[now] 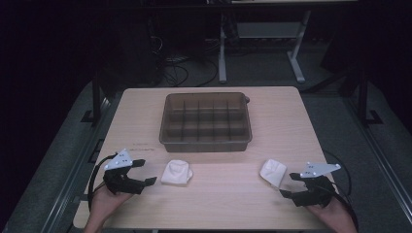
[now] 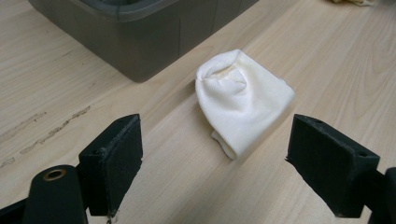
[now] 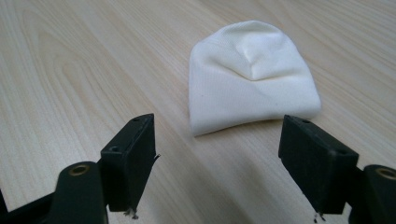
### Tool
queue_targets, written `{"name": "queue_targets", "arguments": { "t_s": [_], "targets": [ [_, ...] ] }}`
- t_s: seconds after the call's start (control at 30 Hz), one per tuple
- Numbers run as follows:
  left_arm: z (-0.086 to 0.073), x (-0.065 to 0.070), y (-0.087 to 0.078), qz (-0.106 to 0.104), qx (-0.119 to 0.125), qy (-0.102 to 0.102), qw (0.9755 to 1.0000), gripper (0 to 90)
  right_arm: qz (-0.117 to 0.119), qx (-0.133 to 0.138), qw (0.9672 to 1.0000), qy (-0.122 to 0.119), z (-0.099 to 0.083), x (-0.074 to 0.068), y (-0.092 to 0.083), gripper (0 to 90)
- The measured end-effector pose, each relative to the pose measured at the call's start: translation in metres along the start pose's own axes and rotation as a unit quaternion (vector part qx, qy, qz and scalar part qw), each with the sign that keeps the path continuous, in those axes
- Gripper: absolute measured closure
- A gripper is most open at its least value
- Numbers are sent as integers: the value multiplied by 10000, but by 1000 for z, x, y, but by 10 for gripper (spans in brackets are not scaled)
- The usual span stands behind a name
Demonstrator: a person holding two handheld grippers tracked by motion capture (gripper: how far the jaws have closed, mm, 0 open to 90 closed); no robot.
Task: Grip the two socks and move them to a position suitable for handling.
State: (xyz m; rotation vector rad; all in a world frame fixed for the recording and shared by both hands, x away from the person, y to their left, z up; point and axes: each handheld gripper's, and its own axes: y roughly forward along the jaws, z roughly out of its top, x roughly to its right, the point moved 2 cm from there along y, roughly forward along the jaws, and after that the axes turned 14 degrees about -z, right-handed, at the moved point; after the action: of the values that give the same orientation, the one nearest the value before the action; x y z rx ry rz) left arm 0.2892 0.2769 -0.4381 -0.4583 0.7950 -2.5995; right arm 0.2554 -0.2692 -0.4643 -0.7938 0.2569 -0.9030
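- My left tool point(image 1: 145, 172) hovers low over the near left part of the pale wooden bench point(image 1: 291, 126), jaws spread wide and holding nothing.
- Just ahead of it lies a white folded cloth bundle point(image 1: 176, 173), flat on the bench, apart from the pads; in the left gripper view the same bundle point(image 2: 243, 98) sits beyond and between the two black jaws.
- Behind it, mid-bench, stands the grey translucent plastic bin with divided compartments point(image 1: 206, 141); as far as I can see, all are empty.
- A second white folded cloth bundle point(image 1: 273, 172) lies near right, just beside my right tool point(image 1: 286, 185), which is likewise wide open and empty.
- I judge this the approach before grasping: next, each tool must advance, straddle its bundle and close.
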Motion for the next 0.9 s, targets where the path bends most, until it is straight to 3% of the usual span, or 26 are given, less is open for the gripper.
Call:
{"name": "queue_targets", "arguments": {
  "t_s": [0.2, 0.33, 0.37, 0.47, 0.5, 0.63, 0.73, 0.77, 0.8, 0.9],
  "targets": [
    [5, -2, -2, -34, -148, 12, 9999, 207, 5, -17, 10000, 87, -4, -1, -4, 269],
    [10, -2, -1, -107, -298, 172, 9993, 218, 8, 4, 10000, 82, -3, 1, -4, 269],
    [14, -2, 1, -158, -430, 263, 9986, 227, 8, 15, 10000, 62, 0, 1, -3, 269],
    [19, -2, 4, -221, -520, 317, 9979, 239, 23, -1, 10000, -2, 1, 0, -2, 265],
    [24, -3, 7, -230, -669, 399, 9967, 251, 23, -30, 10000, 11, 1, 0, -2, 254],
    [31, -6, 11, -289, -780, 398, 9957, 257, 12, -85, 9999, -51, 2, -1, 0, 254],
    [37, -4, 16, -435, -974, 524, 9929, 303, 25, -94, 9999, -95, 3, -2, 2, 254],
    [40, -3, 21, -480, -1113, 625, 9906, 310, 28, -119, 9998, -149, 4, -3, 2, 254],
    [40, -3, 21, -480, -1113, 625, 9906, 323, 28, -119, 9998, -149, 4, -3, 2, 254],
    [45, -1, 28, -560, -1271, 725, 9876, 329, 41, -117, 9997, -206, 6, -6, 2, 254]
  ]
}}
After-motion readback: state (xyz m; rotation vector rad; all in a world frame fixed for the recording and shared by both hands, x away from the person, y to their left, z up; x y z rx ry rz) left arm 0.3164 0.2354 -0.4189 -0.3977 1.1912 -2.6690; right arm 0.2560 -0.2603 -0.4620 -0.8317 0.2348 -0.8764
